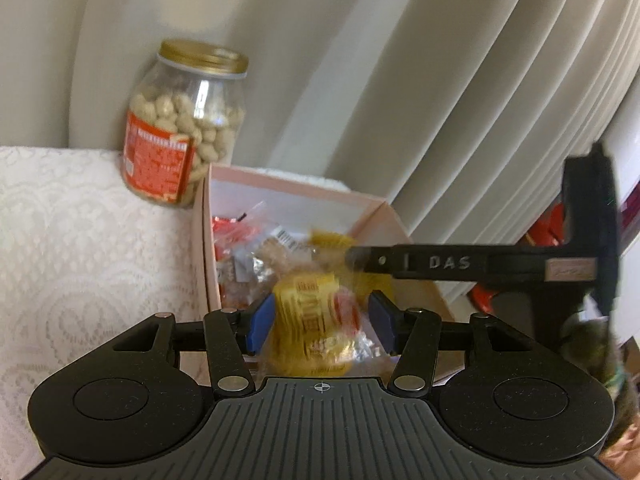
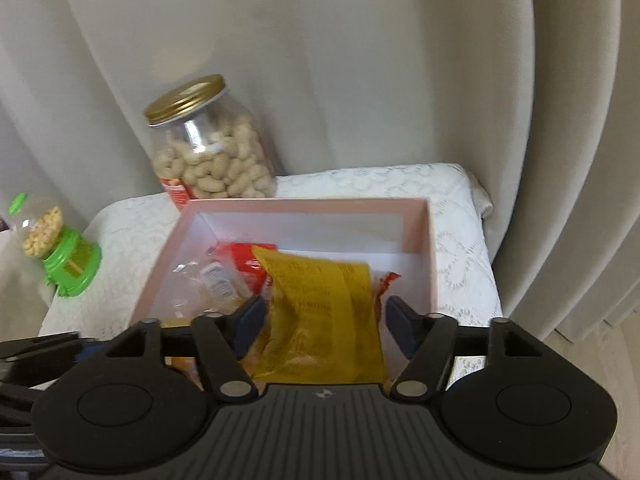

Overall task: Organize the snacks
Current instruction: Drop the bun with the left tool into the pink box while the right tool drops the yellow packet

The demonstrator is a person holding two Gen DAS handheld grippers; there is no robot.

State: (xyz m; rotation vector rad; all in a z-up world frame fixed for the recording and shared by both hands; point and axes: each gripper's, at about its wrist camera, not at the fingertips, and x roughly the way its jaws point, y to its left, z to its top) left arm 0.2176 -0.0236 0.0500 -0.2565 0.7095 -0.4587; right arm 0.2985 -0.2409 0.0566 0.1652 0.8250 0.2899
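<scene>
A: Pink cardboard is bounding the work area: the pink box (image 2: 430, 248) is sitting open on the lace cloth (image 1: 80, 220), just in front of the peanut jar (image 1: 184, 128), and it is already holding several wrapped snacks.

B: Noting the right gripper (image 2: 324, 324). It is pointing down into the box with its jaws standing apart. The flat yellow sachet (image 2: 324, 312) is lying between the pads (image 2: 400, 328) with a gap showing on either side, so nothing is gripping it. Judgement: it is being let go where the box walls will keep it.

A: And the left gripper (image 1: 322, 320)?

B: It is hovering over the near wall of the box with the round yellow packet (image 1: 316, 320) filling the space between its blue pads. One pad is looking pressed against the wrapper; the other side is blurring, so whether it is clamping cannot be told.

A: Reason for the position?

B: Probably it is lining up the packet over the box for the same drop, beside the right gripper.
</scene>
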